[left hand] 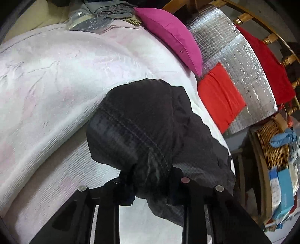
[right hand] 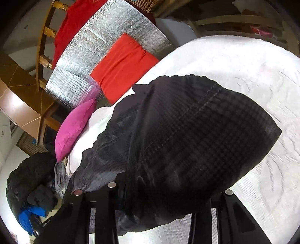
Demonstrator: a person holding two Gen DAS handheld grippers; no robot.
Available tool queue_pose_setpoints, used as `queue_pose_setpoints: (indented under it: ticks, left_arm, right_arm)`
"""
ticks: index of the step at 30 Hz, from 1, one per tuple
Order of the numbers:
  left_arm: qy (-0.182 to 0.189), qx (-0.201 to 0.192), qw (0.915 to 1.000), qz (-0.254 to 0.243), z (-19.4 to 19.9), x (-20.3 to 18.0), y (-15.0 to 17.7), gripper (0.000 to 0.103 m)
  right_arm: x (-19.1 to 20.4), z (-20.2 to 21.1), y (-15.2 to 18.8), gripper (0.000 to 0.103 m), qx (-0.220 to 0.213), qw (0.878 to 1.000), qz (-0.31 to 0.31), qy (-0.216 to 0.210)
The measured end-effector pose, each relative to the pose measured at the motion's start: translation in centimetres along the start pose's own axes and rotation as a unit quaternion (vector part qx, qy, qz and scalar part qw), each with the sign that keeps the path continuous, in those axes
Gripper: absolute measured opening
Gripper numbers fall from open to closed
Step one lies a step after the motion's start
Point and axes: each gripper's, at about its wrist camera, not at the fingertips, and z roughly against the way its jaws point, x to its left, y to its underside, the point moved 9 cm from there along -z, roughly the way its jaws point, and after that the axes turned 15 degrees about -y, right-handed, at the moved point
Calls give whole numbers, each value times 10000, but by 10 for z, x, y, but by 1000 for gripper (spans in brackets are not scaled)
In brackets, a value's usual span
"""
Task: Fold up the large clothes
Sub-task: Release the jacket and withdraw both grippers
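A black quilted garment (left hand: 142, 122) lies bunched on a bed with a white and pale pink cover (left hand: 56, 75). In the left wrist view my left gripper (left hand: 151, 180) is shut on a gathered fold of it, and the cloth hangs over the right finger. In the right wrist view the same garment (right hand: 187, 131) fills the middle and drapes over my right gripper (right hand: 168, 195), which is shut on a thick wad of it. The right gripper's fingertips are hidden under the cloth. The bed cover (right hand: 243, 65) shows behind it.
A magenta cushion (left hand: 172, 35) and a red cushion (left hand: 219, 95) lean against a silver foil mat (left hand: 234, 56) beside the bed. A wicker basket (left hand: 271, 146) stands to the right. Grey folded cloth (left hand: 110, 9) lies at the far end. Dark and blue clothes (right hand: 31, 180) are piled nearby.
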Motion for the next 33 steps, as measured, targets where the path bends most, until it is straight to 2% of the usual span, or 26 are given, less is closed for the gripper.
queue_pose_setpoints:
  ticks: [6,13,16,18,19,20,22,25,28,30,33]
  left_arm:
    - [-71,8,9998,-174,35,32,32,27]
    - [-172,-19,9992,-354,80,85,92,27]
    - [-367,10,9973,-637,76,91,103,35]
    - [-473,201,9967,-621,67,95,101,52]
    - [-487,306,9967,-578,65,98,101,55]
    - [-434,458,9968,-493,64,101,100,60]
    - [-313,687,9963,-406,70,109,99,62]
    - [-358,787,9944,-600,92,127,98,65]
    - [-759,514,9912,-957,120,146,88,67]
    - [-1147,134,9878,-1047,138,162,72,67]
    - [-1352,-251,9840,-1133,149,165,48,68]
  right_arm:
    - [6,48,34,40,202,9997,144,61]
    - [-12,121,100,40,297,9996,-17,4]
    - [-19,128,115,40,427,9991,-33,67]
    - [-27,123,116,51,603,9979,-206,93]
    - [-31,121,116,55,672,9970,-367,85]
    - [-33,121,116,63,727,9959,-525,82]
    - [-36,128,118,65,905,9927,-798,54]
    - [-34,153,119,65,1213,9901,-704,14]
    - [-38,184,112,65,1389,9893,-323,319]
    - [-44,214,94,65,1216,9899,22,728]
    - [-40,237,61,65,847,9934,256,729]
